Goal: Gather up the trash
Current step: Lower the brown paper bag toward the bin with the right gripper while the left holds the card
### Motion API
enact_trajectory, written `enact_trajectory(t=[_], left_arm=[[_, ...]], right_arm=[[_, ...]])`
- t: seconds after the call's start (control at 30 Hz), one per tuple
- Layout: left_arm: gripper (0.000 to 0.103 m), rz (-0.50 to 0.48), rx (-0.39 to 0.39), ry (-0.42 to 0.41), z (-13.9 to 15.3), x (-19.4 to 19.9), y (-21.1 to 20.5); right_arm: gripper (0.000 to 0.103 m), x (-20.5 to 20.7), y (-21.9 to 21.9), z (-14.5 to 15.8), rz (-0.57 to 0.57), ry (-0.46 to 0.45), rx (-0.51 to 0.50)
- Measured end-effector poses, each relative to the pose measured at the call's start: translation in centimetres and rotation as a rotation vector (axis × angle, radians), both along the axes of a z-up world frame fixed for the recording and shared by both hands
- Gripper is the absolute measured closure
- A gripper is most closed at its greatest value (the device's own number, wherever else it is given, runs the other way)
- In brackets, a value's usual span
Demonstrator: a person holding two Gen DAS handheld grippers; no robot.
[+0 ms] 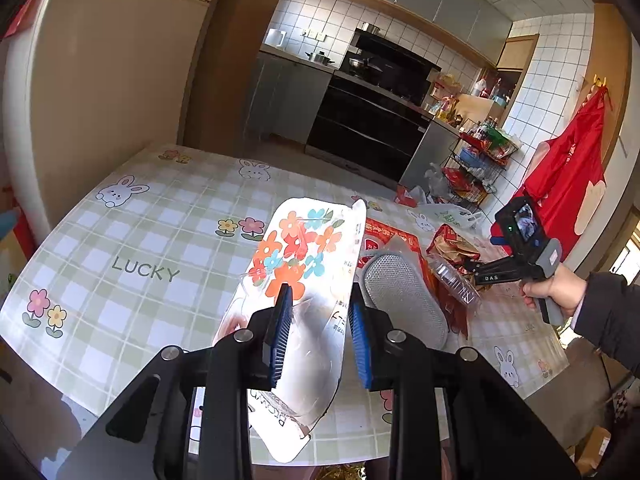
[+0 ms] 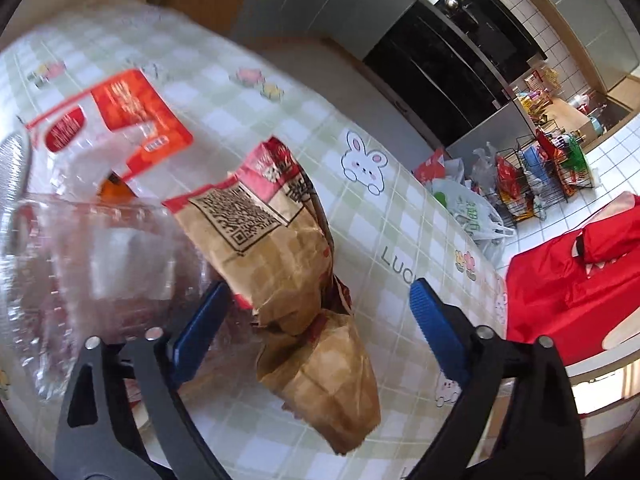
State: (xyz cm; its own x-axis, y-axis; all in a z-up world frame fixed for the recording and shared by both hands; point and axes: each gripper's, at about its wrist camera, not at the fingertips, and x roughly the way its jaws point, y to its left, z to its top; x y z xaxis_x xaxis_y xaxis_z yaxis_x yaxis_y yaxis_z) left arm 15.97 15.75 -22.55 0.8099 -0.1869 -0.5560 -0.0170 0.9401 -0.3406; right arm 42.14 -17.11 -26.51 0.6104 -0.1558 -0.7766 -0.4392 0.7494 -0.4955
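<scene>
My left gripper (image 1: 320, 300) is open over a white plastic package with a flower print (image 1: 296, 252) that lies on the checked tablecloth. A grey insole (image 1: 404, 300) lies just right of it, partly on a red and clear plastic bag (image 1: 380, 236). My right gripper (image 2: 320, 292) is open, its fingers either side of a crumpled brown paper bag with a QR code (image 2: 296, 268). A clear plastic clamshell container (image 2: 80, 264) touches the paper bag's left side. The red and clear bag (image 2: 120, 120) lies behind. The right gripper also shows in the left wrist view (image 1: 470, 268).
The table (image 1: 140, 240) stands by a beige fridge (image 1: 100, 92). Beyond its far edge are a black oven and stove (image 1: 372, 120), a wire rack of groceries (image 1: 476, 164), plastic bags on the floor (image 2: 472, 208) and a red apron (image 1: 568, 176).
</scene>
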Motion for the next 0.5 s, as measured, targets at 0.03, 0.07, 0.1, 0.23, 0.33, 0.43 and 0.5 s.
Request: enact_trajectory(t=[0.03,0.07,0.1,0.23,0.33,0.43,0.5], left_arm=[[0.075,-0.003,-0.005,0.005,-0.2,-0.1,0.0],[0.075,-0.004,-0.007,0.008,-0.4,-0.2,0.0],[0.075,-0.006,-0.009,0.010,-0.5,-0.3,0.0],[0.075,-0.004,-0.006,0.015,-0.8,-0.8,0.0],[0.075,0.004,-0.018,0.010,-0.8,-1.0,0.1],[0.075,0.000,-0.016,0.010,-0.6,-1.2,-0.1],[0.075,-0.001,-0.014,0.004,-0.4,-1.3,-0.4]], right_arm=[[0.018,0.4,0.1,-0.3,-0.010,0.017,0.006],[0.024,0.6,0.1,-0.6,-0.019,0.028,0.017],[0.031,0.9,-0.1,-0.7,-0.032,0.046,0.038],[0.070,0.6,-0.3,-0.8,-0.047,0.055,0.083],[0.071,-0.6,-0.7,-0.3,-0.037,0.029,0.143],[0.072,-1.8,-1.6,0.8,-0.054,-0.009,0.220],[0.080,-2.6,-2.6,1.8,-0.085,-0.043,0.277]])
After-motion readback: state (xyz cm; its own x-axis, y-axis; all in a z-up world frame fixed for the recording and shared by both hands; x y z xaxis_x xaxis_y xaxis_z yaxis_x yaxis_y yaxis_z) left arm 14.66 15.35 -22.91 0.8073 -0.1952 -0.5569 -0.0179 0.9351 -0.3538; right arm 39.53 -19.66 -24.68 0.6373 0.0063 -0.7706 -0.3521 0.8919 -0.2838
